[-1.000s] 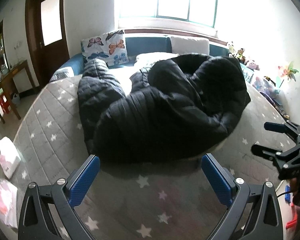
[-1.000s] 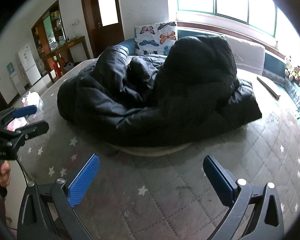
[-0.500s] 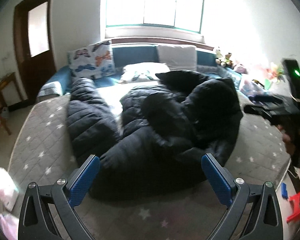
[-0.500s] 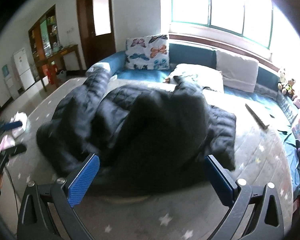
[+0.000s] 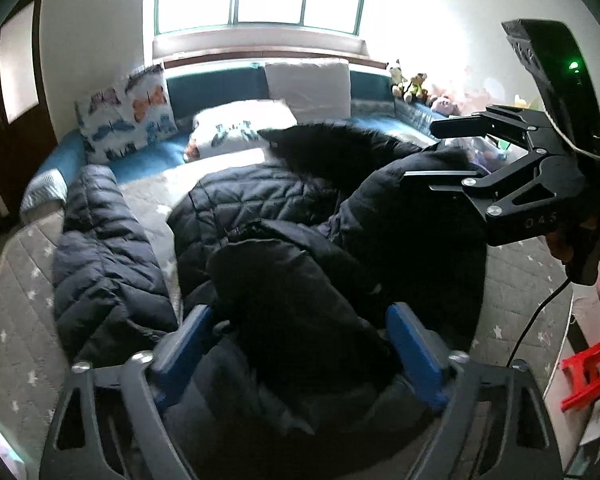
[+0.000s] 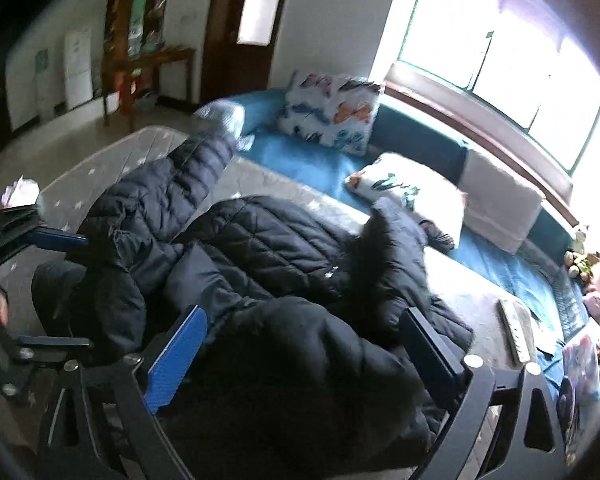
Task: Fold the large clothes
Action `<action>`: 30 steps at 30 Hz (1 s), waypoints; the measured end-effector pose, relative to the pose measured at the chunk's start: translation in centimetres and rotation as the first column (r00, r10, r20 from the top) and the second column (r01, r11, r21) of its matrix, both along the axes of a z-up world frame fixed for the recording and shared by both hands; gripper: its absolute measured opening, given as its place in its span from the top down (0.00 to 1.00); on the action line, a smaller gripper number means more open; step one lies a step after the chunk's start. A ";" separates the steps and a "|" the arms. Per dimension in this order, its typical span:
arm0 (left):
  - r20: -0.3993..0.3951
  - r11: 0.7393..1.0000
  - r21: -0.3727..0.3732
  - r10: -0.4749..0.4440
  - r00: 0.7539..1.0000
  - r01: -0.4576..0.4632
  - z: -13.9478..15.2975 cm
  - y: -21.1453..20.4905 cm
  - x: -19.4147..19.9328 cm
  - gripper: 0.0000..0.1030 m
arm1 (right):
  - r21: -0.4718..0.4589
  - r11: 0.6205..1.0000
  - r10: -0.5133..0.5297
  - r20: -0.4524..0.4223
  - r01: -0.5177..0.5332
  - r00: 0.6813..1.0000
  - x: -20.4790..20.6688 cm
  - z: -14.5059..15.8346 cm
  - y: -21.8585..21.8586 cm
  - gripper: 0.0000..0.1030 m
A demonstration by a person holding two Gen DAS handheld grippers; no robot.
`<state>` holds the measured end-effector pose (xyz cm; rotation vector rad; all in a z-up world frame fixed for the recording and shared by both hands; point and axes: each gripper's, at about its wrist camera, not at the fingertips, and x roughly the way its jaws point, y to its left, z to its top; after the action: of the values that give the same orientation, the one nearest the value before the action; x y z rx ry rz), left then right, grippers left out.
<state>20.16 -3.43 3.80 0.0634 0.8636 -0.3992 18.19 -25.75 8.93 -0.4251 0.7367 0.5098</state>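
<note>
A black quilted coat lies heaped on the bed, right ahead of both grippers and spreading away from them toward the pillows. The left gripper is seen wide apart, its jaws having just been closing a little, with a puffy fold of the coat bulging between the blue pads but not visibly pinched. The right gripper is likewise spread wide, its jaws also just closing slightly, with a dark mound of the coat rising between them; no clamp on the fabric can be made out.

The coat is judged soft, thick and bulky, light for its volume, with a smooth shell that may slip from a shallow pinch. A fold is expected to compress a good deal before it is held. Firm edges are judged the best places to be gripped: hem, collar or cuff. The sleeve lying beyond and to the left of the left gripper offers one such end.

On the side of the right gripper, seen from the left wrist, faint characters resembling "045" can be read; no other writing is legible.
</note>
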 end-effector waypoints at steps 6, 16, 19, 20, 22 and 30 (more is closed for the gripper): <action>-0.021 0.999 -0.035 -0.018 1.000 0.018 -1.7 0.9 0.8 0.45 | -0.097 0.995 -0.022 -0.072 0.015 0.997 1.7 -2.8 0.4 0.45; 0.074 0.994 -0.075 -0.079 0.994 0.085 1.2 1.5 -4.8 0.72 | 0.015 0.998 -0.065 -0.090 0.066 0.994 -3.6 0.1 -4.4 0.66; 0.116 0.989 -0.085 -0.106 0.988 0.117 2.8 1.7 -8.1 0.73 | 0.060 0.995 -0.071 -0.063 0.075 0.995 -5.9 1.5 -6.1 0.67; 0.130 0.989 -0.082 -0.116 0.985 0.127 3.2 1.7 -9.2 0.73 | 0.075 0.994 -0.073 -0.056 0.077 0.996 -6.7 1.7 -6.5 0.67; 0.151 0.986 -0.076 -0.137 0.979 0.149 3.7 1.7 -11.4 0.73 | 0.107 0.991 -0.076 -0.039 0.080 0.996 -8.5 2.5 -7.7 0.67; 0.134 0.968 -0.065 -0.233 0.963 0.243 1.9 0.8 -19.8 0.73 | 0.166 0.981 -0.093 -0.058 0.101 0.994 -15.1 1.3 -10.9 0.67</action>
<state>0.41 -2.61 5.71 0.1170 0.7161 -0.6496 3.06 -36.69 10.27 -0.2183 0.7519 0.4877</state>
